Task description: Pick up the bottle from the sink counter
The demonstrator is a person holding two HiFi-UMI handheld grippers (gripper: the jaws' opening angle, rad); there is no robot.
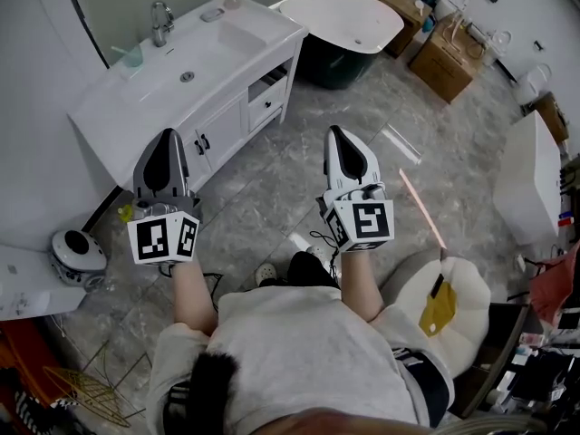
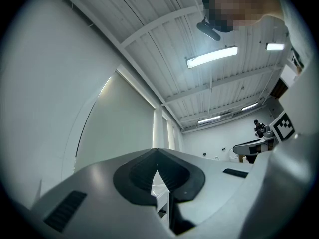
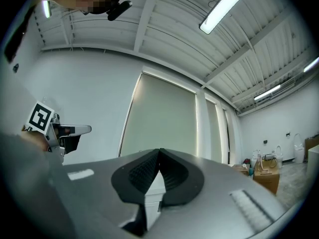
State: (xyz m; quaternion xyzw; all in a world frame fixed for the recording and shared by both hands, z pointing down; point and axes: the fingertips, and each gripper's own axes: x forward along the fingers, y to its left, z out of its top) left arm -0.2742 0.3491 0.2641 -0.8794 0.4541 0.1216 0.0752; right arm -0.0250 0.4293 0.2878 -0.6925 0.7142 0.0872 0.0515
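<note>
Head view steeply down at floor (image 1: 272, 188); gripper views tilt up toward ceiling (image 2: 164, 49).

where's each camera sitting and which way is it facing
Head view: on the person's head, looking down at floor and sink counter; shows arms, torso, left tongs, right tongs.
Left gripper view: on the left tongs, aimed up at ceiling; own shut tips.
Right gripper view: on the right tongs, aimed up likewise; own shut tips.
Shared: each gripper view catches the other tongs.
</note>
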